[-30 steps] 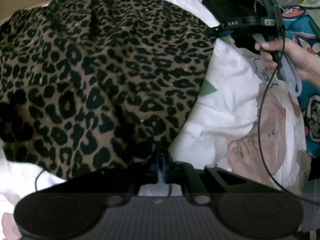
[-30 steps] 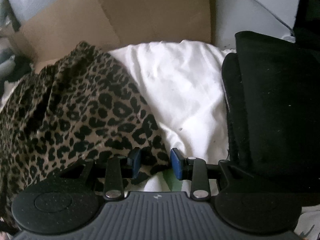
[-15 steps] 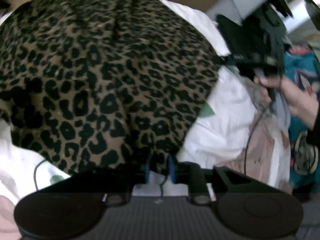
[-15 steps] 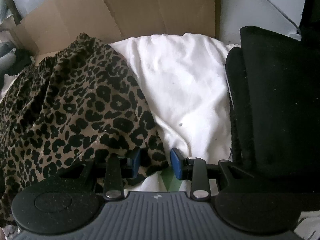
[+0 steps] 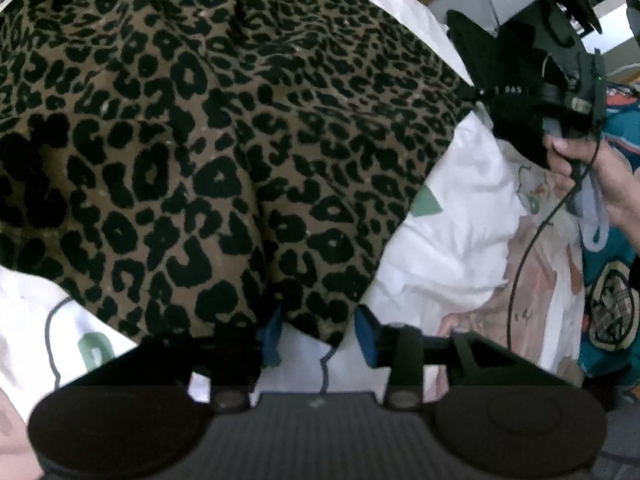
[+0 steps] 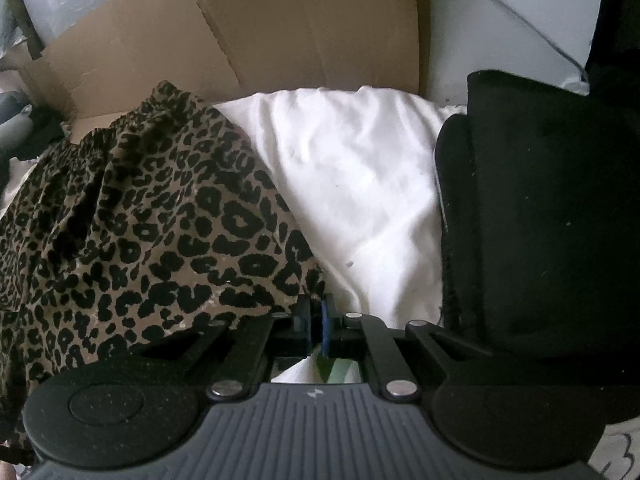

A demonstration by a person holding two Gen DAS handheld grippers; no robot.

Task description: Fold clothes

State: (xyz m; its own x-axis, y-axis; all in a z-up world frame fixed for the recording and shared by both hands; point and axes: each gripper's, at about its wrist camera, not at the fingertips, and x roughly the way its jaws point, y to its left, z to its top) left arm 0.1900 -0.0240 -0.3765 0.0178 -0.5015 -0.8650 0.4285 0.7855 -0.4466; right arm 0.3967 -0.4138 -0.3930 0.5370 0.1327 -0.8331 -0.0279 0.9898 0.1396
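Observation:
A leopard-print garment lies spread over white printed bedding. My left gripper is open, its blue pads on either side of the garment's near hem, which hangs between them. My right gripper is shut on the garment's right corner; it also shows in the left wrist view, held by a hand at the garment's far right corner. The garment also fills the left of the right wrist view.
A folded black garment lies at the right. A white cloth lies between it and the leopard garment. A cardboard sheet stands behind. A teal patterned fabric lies at the far right.
My left gripper has opened from shut on the hem to wide apart. My right gripper has closed on the garment's right corner.

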